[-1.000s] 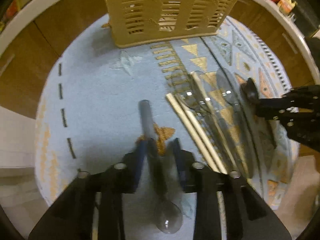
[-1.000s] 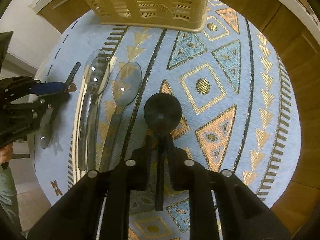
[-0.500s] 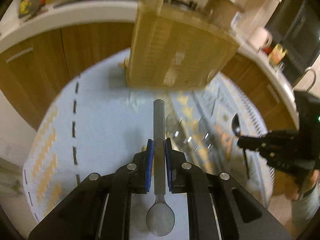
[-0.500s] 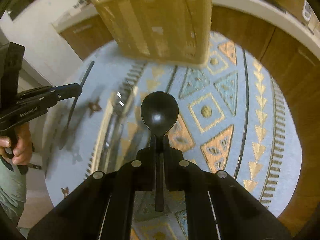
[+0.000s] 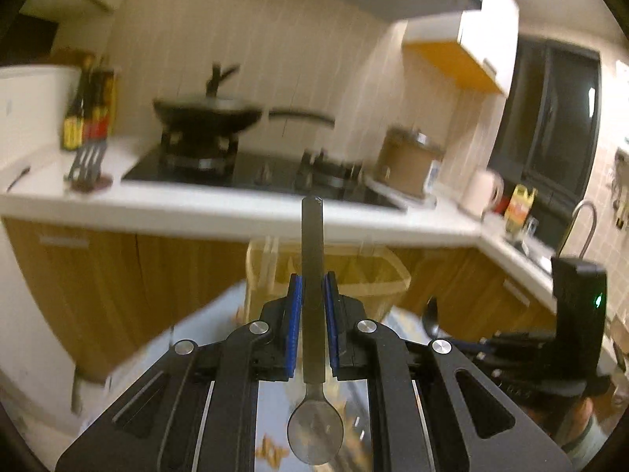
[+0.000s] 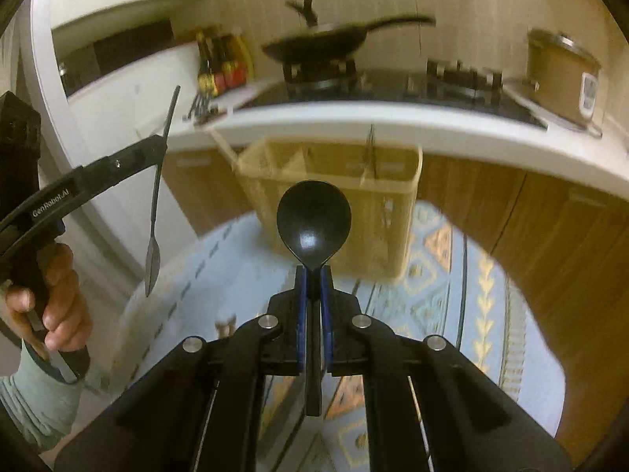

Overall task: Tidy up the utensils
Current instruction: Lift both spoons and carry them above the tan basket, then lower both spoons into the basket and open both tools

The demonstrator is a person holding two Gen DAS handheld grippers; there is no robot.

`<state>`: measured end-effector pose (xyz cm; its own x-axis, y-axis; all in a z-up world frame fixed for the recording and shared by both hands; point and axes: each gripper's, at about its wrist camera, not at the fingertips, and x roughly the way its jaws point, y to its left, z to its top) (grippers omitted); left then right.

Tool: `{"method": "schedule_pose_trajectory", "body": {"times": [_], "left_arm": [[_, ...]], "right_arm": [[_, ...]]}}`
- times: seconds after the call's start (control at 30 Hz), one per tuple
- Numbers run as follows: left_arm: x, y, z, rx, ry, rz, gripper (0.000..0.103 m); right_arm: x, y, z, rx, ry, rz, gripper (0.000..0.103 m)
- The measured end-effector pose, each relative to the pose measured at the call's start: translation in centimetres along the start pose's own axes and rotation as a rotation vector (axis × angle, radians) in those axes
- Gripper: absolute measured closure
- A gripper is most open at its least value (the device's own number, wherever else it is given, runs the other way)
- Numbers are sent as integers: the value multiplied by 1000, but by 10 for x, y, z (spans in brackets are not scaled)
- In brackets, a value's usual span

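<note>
Left gripper (image 5: 312,295) clenched on metal spoon (image 5: 313,369), right gripper (image 6: 313,287) on black spoon (image 6: 313,220); basket (image 6: 330,204) ahead of jaws, neither spoon dropped in yet.

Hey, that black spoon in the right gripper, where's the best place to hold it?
Probably where it is held now: the right gripper is shut across the thin neck of the black spoon, pads on either side, just below the wide round bowl. The handle runs back between the fingers, which should keep it from swinging.
</note>
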<state>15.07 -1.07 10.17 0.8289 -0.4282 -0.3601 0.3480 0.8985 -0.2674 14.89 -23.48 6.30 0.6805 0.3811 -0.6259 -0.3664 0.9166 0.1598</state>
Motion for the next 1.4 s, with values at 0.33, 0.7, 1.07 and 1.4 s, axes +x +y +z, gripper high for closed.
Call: {"method": "schedule_pose_trajectory", "body": {"times": [0.33,0.7,1.07,1.4], "left_arm": [[22,-8,42,-99,-227,-50,93],[70,-26,48,-94,-321,40,93],[116,-32,28,-39,-334,139,93],[121,-36,24,3,-346,134,93]], "right_arm": [[-6,-17,58,50,-200,-29,98],[6,-36,102,57,-371,-122,98],[52,-59,92,46,-399,-138,98],[68,-64,80,29,-386,-142,98]]}}
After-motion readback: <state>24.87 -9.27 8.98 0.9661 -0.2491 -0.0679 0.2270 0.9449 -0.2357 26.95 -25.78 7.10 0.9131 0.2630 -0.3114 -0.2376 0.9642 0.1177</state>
